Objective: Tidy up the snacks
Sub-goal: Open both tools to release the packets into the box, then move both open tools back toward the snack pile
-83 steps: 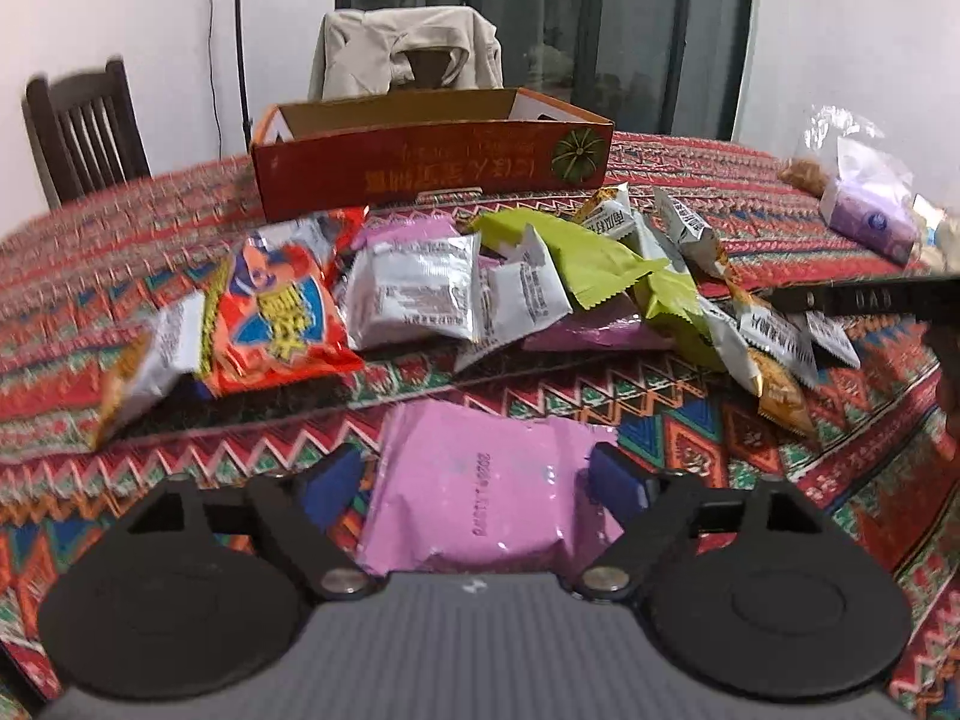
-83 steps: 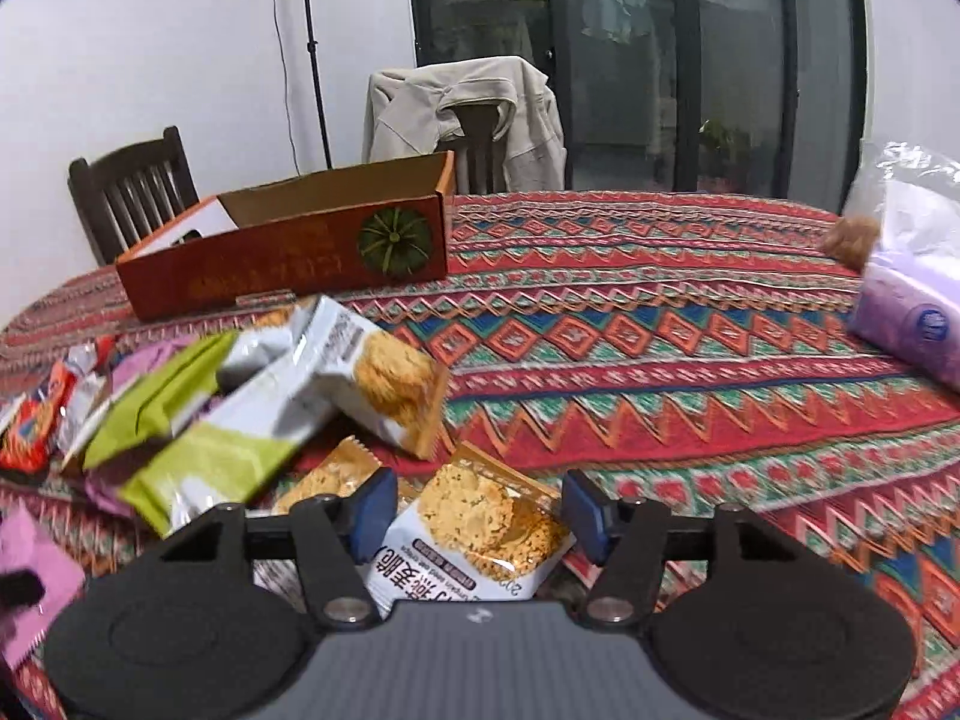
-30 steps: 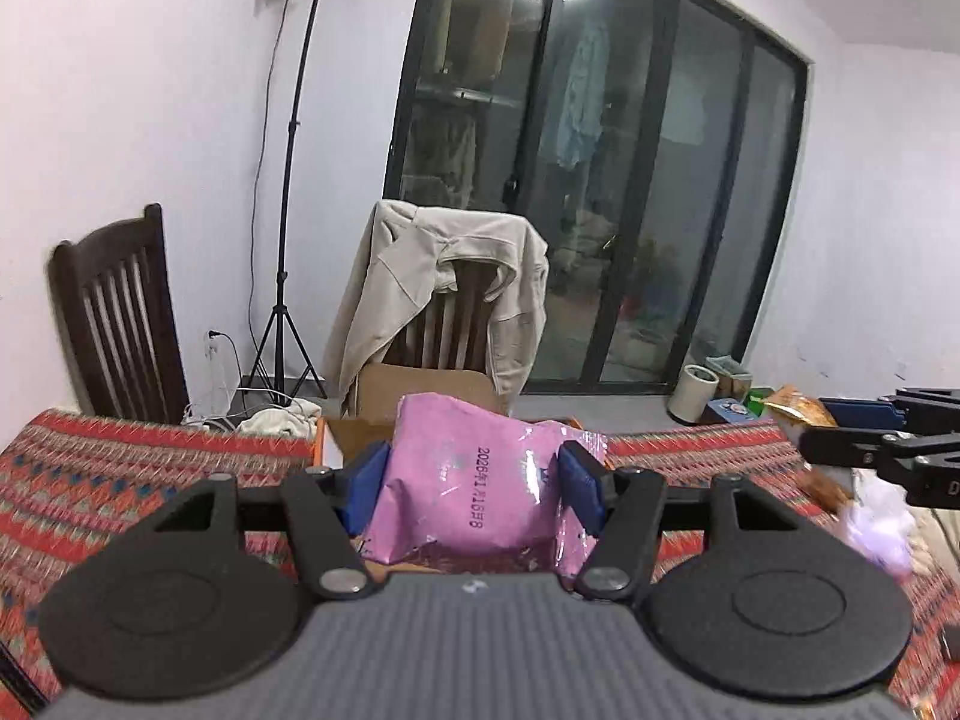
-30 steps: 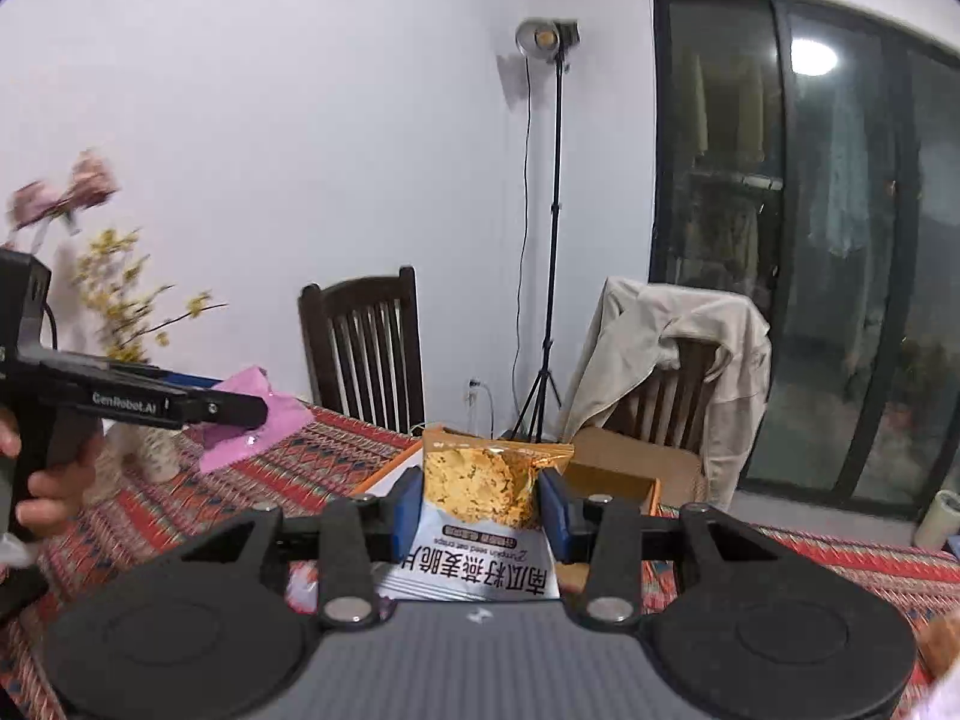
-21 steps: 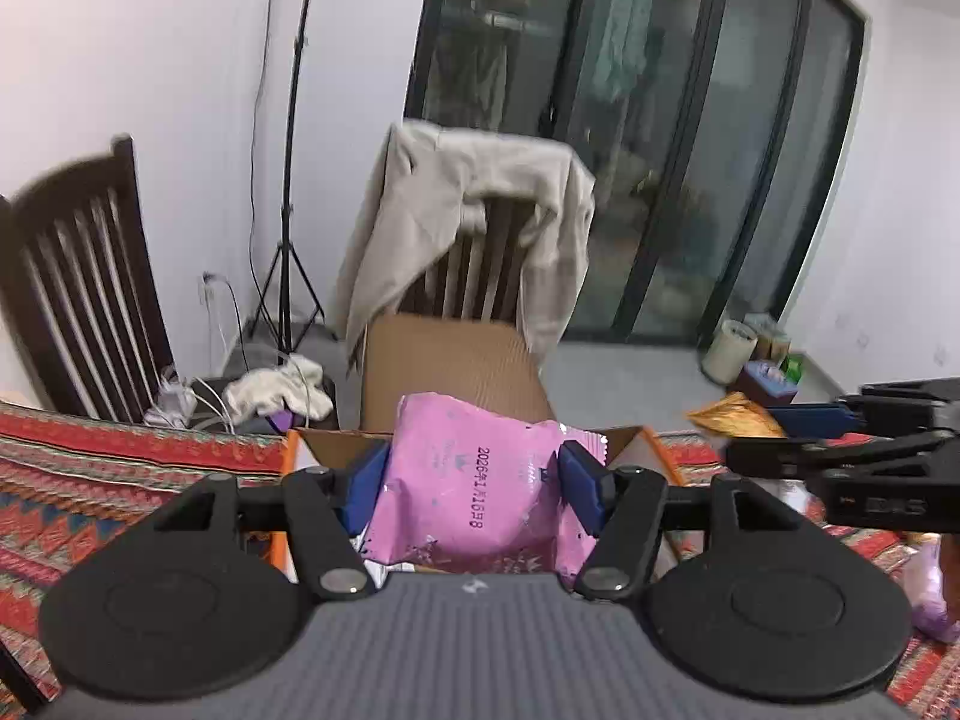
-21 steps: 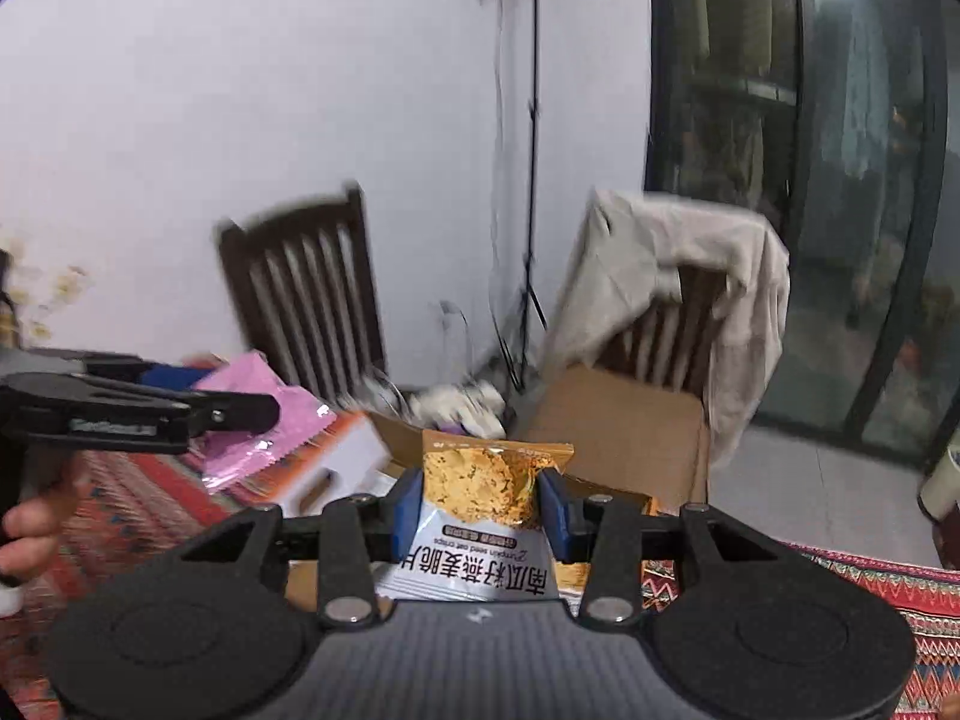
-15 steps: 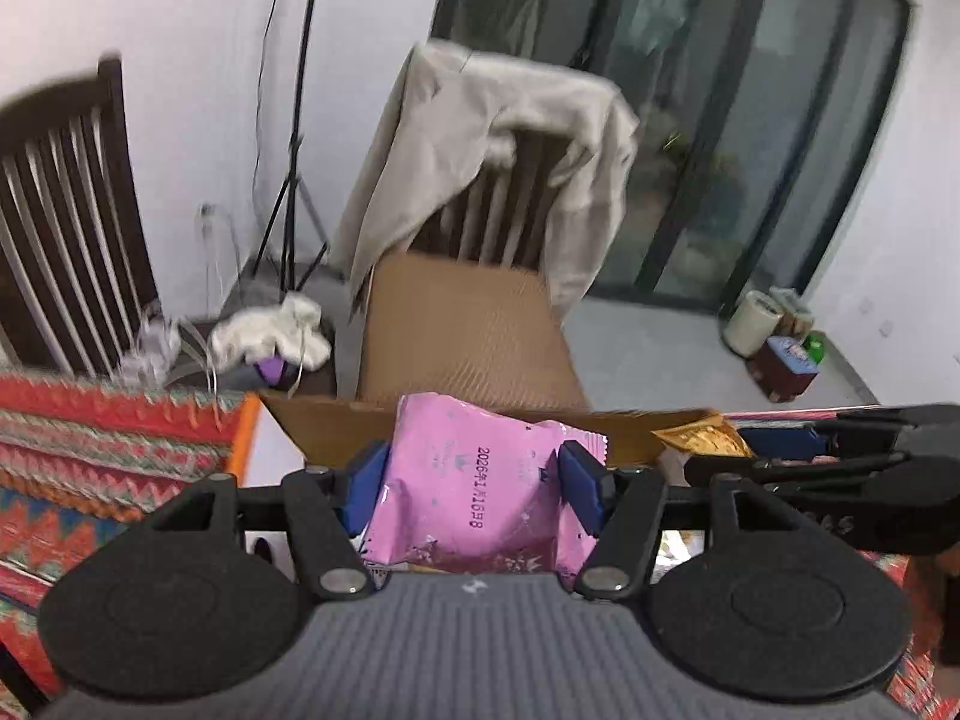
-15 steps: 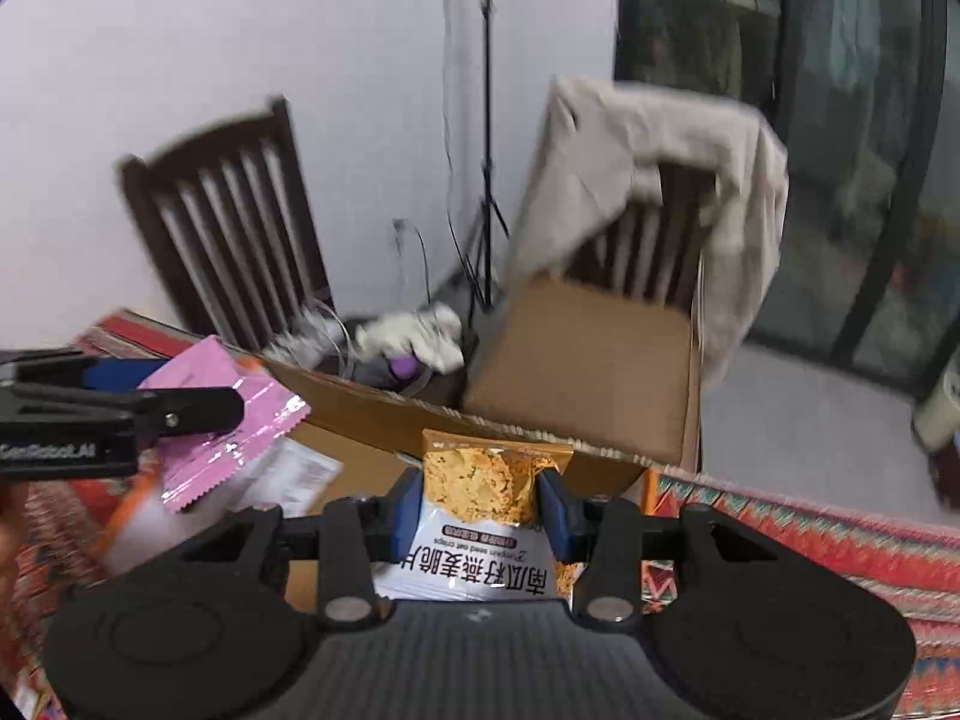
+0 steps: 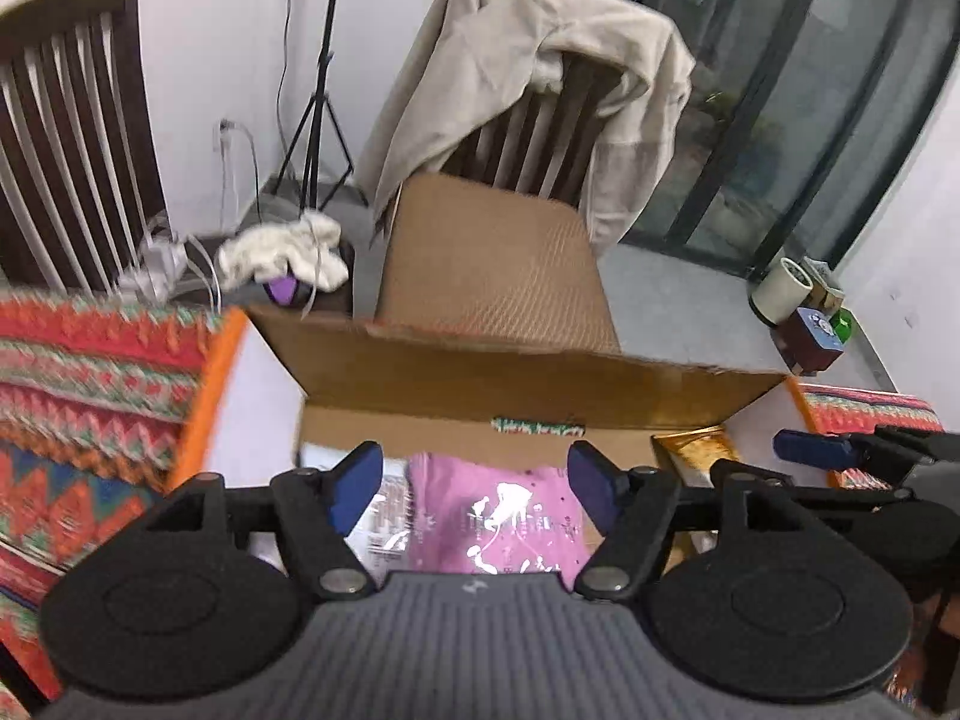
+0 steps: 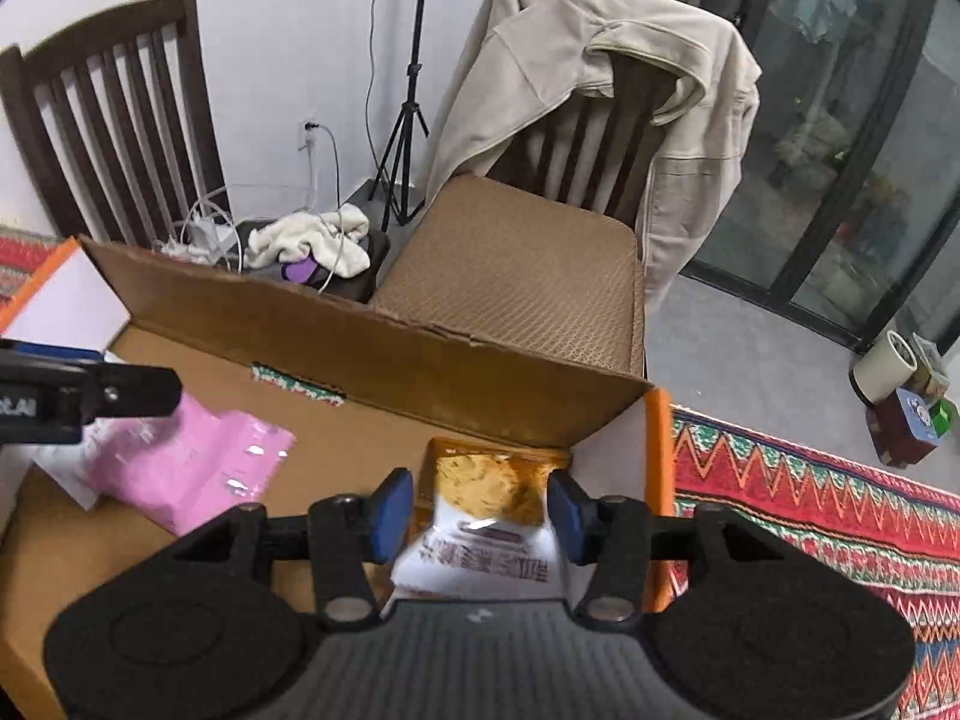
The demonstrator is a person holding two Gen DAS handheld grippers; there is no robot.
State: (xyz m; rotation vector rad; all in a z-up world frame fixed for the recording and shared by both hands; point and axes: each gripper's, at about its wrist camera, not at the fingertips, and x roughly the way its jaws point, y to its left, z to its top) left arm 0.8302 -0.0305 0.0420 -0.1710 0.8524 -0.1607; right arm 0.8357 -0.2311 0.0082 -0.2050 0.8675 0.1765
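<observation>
Left gripper [image 9: 477,483] opening, off pink packet [image 9: 492,516]; right gripper [image 10: 480,513] opening, clear of cracker pack [image 10: 480,516], both over box [image 10: 360,348].

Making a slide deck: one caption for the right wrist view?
Right gripper opening, its fingers clear of the cracker packet over the cardboard box.

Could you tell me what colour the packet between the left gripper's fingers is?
The packet is glossy pink, clearest in the left wrist view.
</observation>
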